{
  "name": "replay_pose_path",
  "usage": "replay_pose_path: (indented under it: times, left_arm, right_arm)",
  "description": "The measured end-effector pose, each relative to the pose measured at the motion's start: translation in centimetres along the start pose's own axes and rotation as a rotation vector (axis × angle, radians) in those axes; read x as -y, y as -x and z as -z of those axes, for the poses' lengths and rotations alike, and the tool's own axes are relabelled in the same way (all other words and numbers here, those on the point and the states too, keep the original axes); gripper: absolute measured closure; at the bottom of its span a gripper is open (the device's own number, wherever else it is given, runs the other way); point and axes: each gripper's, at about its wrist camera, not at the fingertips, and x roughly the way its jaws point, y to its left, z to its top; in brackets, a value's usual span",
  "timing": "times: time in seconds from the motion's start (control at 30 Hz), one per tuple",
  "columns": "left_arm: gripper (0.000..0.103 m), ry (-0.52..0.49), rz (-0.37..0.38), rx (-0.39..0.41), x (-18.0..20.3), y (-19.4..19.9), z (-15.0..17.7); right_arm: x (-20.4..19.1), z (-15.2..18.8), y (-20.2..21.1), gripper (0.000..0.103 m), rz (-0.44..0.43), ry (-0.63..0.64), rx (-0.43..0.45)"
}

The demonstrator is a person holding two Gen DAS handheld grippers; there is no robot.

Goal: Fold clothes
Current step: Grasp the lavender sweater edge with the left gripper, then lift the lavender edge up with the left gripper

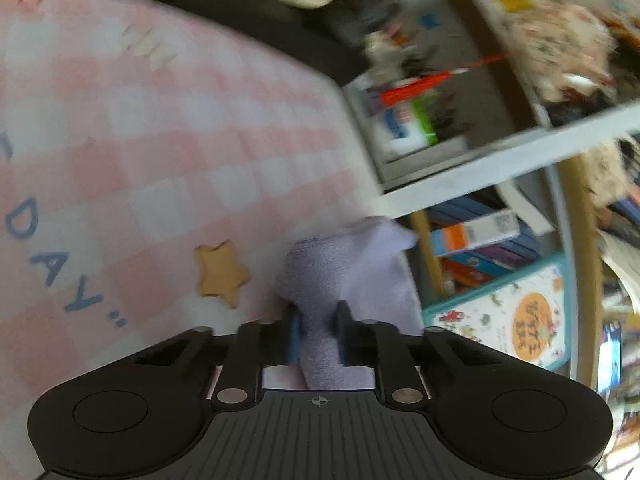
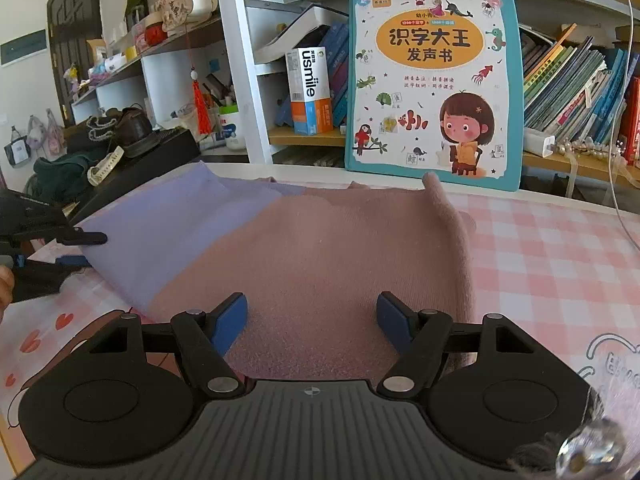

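In the left wrist view, the left gripper is clenched on a bunched fold of the lilac cloth, which fills the narrow gap between its blue pads. It sits over the pink checked tablecloth, near a printed tan star. The picture is blurred.

In the right wrist view, the right gripper is released, its jaws standing wide apart over the pink knitted garment, and I cannot tell if the pads touch it. The garment lies flat on the tablecloth, with the lilac cloth along its left side. The left gripper pinches that lilac edge. A children's book leans against the bookshelf behind.
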Motion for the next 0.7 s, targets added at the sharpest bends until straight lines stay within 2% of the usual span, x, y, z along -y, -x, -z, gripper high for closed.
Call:
replay_pose_path:
  times: [0.1,0.17,0.2,0.33,0.4,0.47,0.7]
  left_arm:
    - [0.09,-0.246,0.05,0.066,3.5,1.5,1.2]
    - [0.09,-0.343,0.057,0.076,4.9,1.8,1.8]
    - [0.09,-0.342,0.057,0.069,4.9,1.6,1.7]
    - [0.086,-0.223,0.009,0.023,2.8,0.5,0.6]
    - [0.076,-0.169,-0.005,-0.006,1.8,0.0,0.4]
    - [0.067,-0.157,-0.01,-0.028,1.4,-0.7,0.4]
    - [0.066,-0.085,0.005,-0.052,0.4,-2.5,0.6]
  right_arm:
    - [0.0,0.1,-0.1,0.034,0.002,0.006,-0.003]
    - [0.0,0.1,-0.1,0.034,0.001,0.006,-0.003]
    - [0.0,0.1,-0.1,0.034,0.0,0.005,-0.003]
    - [0.0,0.1,-0.1,0.034,-0.001,0.005,-0.005]
    - [0.0,0.1,-0.1,0.033,-0.002,0.006,-0.005]
    - [0.0,0.0,-0.2,0.033,-0.002,0.007,-0.006]
    - [0.1,0.1,-0.2,0.033,-0.006,0.003,-0.006]
